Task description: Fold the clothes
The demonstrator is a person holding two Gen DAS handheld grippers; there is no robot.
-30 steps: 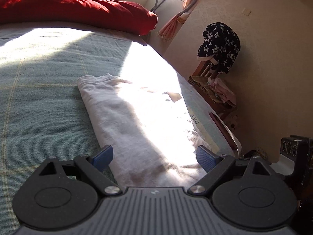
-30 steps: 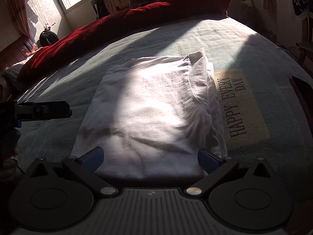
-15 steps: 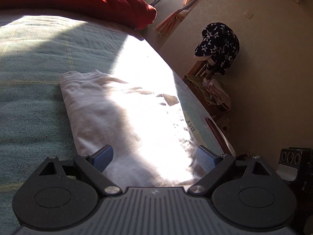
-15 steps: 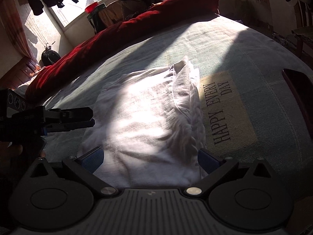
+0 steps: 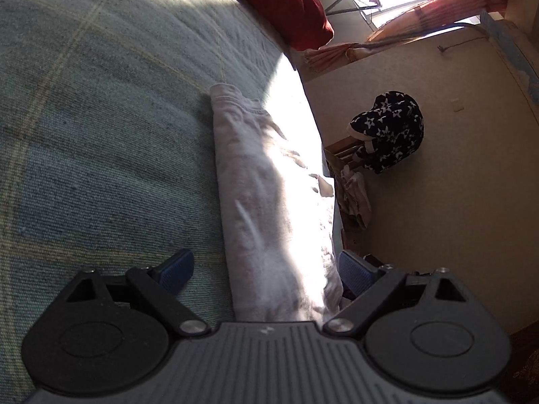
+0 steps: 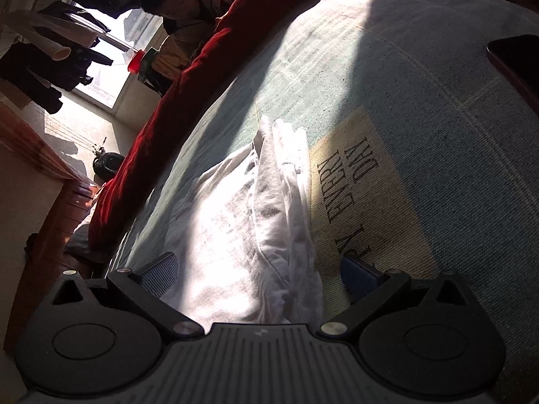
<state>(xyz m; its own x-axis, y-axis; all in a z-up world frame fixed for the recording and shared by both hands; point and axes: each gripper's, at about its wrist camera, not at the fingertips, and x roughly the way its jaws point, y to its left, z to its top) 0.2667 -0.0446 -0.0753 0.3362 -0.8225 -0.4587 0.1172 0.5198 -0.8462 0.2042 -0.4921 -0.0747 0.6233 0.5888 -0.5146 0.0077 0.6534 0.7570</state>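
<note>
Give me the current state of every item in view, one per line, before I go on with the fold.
white garment: folded, lying flat on the bed, not gripped.
left gripper: open, straddling the garment's near end.
right gripper: open, garment's near end between its fingers.
red duvet: bunched along the bed's far edge.
bedspread: spread flat.

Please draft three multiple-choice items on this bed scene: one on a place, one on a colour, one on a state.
1. Where does the white garment lie relative to the printed patch, in the right wrist view?
A. on top of it
B. to its left
C. to its right
2. What colour is the quilt along the bed's far edge?
A. red
B. yellow
C. black
3. How do both grippers stand?
A. shut on cloth
B. shut, empty
C. open

Answers: B, the patch's lettering shows right of the cloth; A, it is deep red; C, the left gripper and right gripper each straddle the garment, jaws apart.
</note>
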